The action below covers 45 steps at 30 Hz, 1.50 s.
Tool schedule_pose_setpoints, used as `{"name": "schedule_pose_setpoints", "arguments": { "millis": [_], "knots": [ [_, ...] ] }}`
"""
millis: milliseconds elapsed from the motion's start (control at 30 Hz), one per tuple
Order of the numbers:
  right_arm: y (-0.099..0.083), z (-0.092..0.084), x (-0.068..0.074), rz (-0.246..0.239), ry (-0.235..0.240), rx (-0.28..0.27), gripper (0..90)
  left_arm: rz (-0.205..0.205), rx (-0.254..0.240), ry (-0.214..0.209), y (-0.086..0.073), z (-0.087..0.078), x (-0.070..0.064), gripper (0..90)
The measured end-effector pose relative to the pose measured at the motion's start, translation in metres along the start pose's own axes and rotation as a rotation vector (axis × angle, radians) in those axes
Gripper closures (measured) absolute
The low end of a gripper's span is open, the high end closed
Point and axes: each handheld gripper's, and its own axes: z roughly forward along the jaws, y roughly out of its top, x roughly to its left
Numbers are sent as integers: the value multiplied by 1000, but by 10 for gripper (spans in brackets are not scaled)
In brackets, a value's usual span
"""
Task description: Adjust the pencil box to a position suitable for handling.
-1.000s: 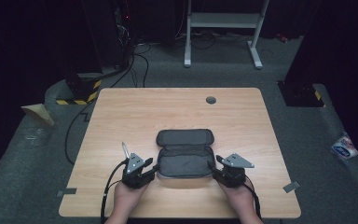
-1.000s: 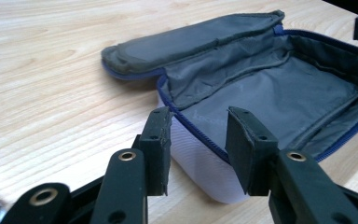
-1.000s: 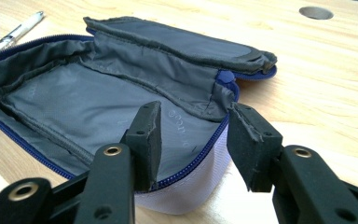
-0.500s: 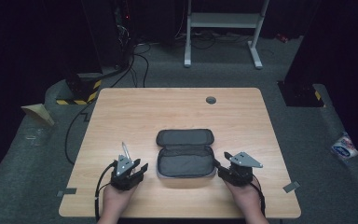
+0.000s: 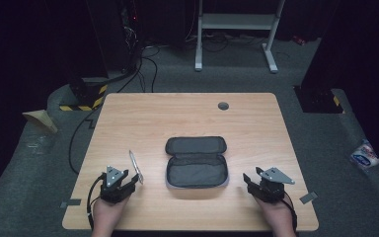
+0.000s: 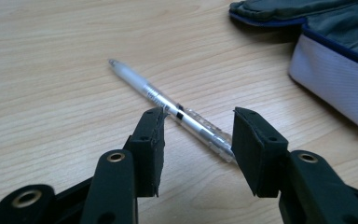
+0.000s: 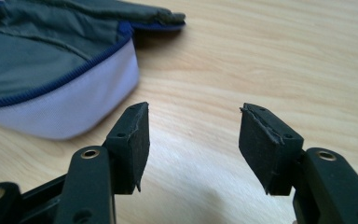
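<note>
An open grey pencil case (image 5: 196, 163) with a blue zip lies at the middle of the wooden table (image 5: 187, 116). A clear pen (image 5: 135, 168) lies on the table just left of it. My left gripper (image 5: 128, 177) is at the pen's near end. In the left gripper view the pen (image 6: 168, 105) runs between the parted jaws of the left gripper (image 6: 198, 116), which have just been opening, and the pads do not press on it. My right gripper (image 5: 249, 180) is right of the case (image 7: 42, 60). Its jaws (image 7: 193, 109) have just been opening, with nothing between them.
A round dark grommet (image 5: 223, 105) sits in the table's far part. Both hands rest near the table's front edge. Black cables (image 5: 128, 74) and a white stand (image 5: 237, 22) are on the floor behind the table. A packet (image 5: 364, 154) lies on the floor at the right.
Both hands drew outward from the case, the left one leftward and the right one rightward. The pen, earlier sticking up from the left gripper, now lies on the table.
</note>
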Motion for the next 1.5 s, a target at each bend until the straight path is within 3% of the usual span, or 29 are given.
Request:
{"name": "schedule_pose_setpoints", "arguments": {
  "millis": [33, 133, 200, 233, 367, 533, 667, 833, 1100, 1500],
  "knots": [
    [-2, -2, -3, 24, 1, 11, 431, -6, 7, 8, 0, 2, 1, 533],
    [-4, -2, -4, 14, -9, 23, 435, -20, 8, 15, 1, 3, 1, 524],
    [-7, -3, -5, -8, -40, 27, 438, -32, 16, 21, 2, 6, 2, 512],
    [-8, -1, -6, 14, -44, 49, 450, -29, 22, 23, 3, 8, 2, 509],
    [-10, 2, -6, 6, -46, 76, 454, -62, 41, 18, 5, 16, 3, 492],
    [-12, 8, -6, 14, -32, 105, 445, -56, 61, 20, 8, 28, 3, 519],
    [-13, 11, -3, -8, -20, 134, 433, -58, 65, 20, 10, 33, 3, 544],
    [-12, 13, -3, 14, -15, 165, 432, -64, 72, 22, 10, 34, 3, 595],
    [-12, 13, -2, -2, -22, 162, 432, -67, 92, 26, 11, 41, -1, 617],
    [-12, 13, -2, 10, -19, 165, 432, -43, 95, 21, 7, 37, -1, 745]
  ]
}}
